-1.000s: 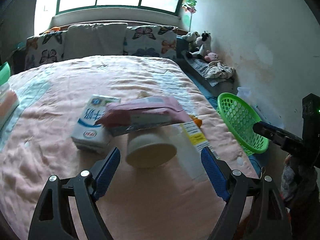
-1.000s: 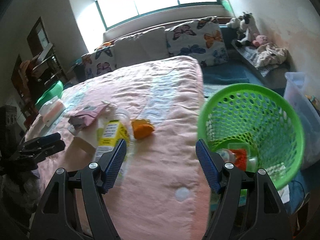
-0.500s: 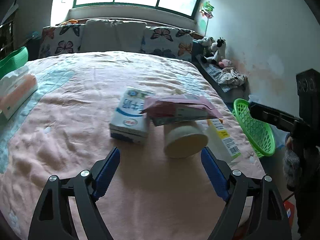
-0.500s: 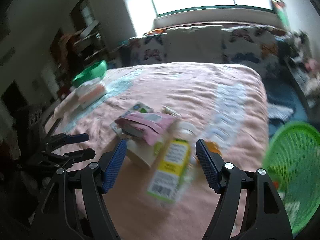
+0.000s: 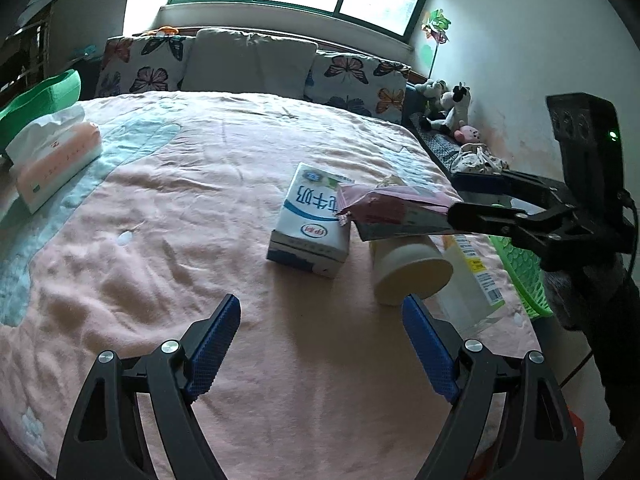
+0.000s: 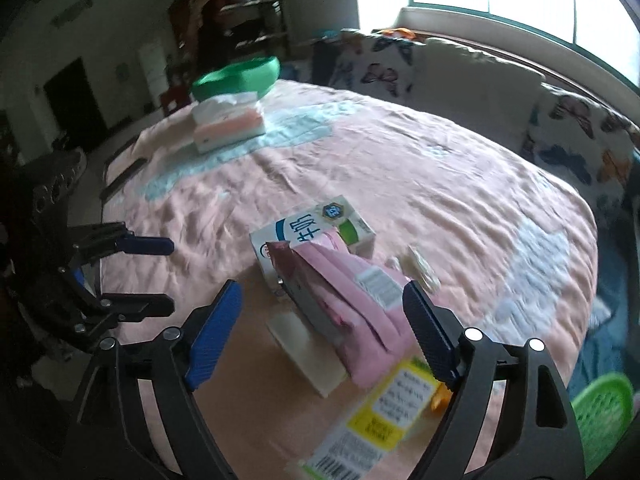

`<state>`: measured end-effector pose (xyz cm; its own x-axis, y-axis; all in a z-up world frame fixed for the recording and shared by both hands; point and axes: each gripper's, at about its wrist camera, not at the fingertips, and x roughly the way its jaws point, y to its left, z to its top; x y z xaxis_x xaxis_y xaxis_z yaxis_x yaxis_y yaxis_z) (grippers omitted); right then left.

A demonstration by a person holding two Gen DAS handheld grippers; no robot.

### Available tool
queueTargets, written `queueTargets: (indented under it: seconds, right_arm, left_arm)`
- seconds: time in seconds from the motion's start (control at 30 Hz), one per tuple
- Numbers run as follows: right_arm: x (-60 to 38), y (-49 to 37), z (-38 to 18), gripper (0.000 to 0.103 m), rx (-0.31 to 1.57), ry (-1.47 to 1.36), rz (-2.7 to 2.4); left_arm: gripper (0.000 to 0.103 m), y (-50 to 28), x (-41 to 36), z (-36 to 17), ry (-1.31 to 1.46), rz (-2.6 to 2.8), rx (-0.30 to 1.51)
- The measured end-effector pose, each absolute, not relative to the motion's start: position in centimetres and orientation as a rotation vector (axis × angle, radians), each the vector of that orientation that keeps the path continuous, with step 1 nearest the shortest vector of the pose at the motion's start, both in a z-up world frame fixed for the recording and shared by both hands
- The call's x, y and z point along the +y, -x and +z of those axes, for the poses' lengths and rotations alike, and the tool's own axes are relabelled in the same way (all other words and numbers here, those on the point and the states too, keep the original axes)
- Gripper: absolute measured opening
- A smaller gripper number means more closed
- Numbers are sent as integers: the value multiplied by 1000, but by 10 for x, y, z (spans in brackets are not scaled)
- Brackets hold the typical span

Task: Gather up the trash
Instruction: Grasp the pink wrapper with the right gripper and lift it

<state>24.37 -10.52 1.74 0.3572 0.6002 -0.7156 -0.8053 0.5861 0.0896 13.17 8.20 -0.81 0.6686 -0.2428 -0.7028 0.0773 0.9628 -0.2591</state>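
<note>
A pile of trash lies on the pink bed cover (image 5: pixel 200 248): a white and blue milk carton (image 5: pixel 312 220), a pink wrapper (image 5: pixel 396 208) resting on a cream paper cup (image 5: pixel 408 268), and a clear bottle with a yellow label (image 5: pixel 472 272). My left gripper (image 5: pixel 320 332) is open and empty, just short of the carton and cup. My right gripper (image 6: pixel 320 324) is open, its jaws either side of the pink wrapper (image 6: pixel 352 300), above the cup (image 6: pixel 304 348) and bottle (image 6: pixel 380 412). The carton (image 6: pixel 316 232) lies beyond. The green basket (image 5: pixel 516 272) stands off the bed's right edge.
A tissue pack (image 5: pixel 52 156) and a green bowl (image 5: pixel 40 100) sit at the bed's far left. Butterfly pillows (image 5: pixel 248 68) line the headboard. Stuffed toys (image 5: pixel 448 104) lie by the right wall. An orange scrap (image 6: pixel 440 396) lies by the bottle.
My right gripper swung left from the basket to the trash pile and now brackets the pink wrapper. My left gripper drew back and to the left a little.
</note>
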Motion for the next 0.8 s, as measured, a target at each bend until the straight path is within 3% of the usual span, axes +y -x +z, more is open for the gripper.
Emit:
queueTargets:
  seconds: [0.47,0.8]
  right_arm:
    - [-77,-266,-12,85,831,463,919]
    - [-89,-260,-7,47,828,401,877]
  left_arm:
    - [80,-133,92,-18,245,-169,845]
    - [80,-136,80,-19,226,-191,845]
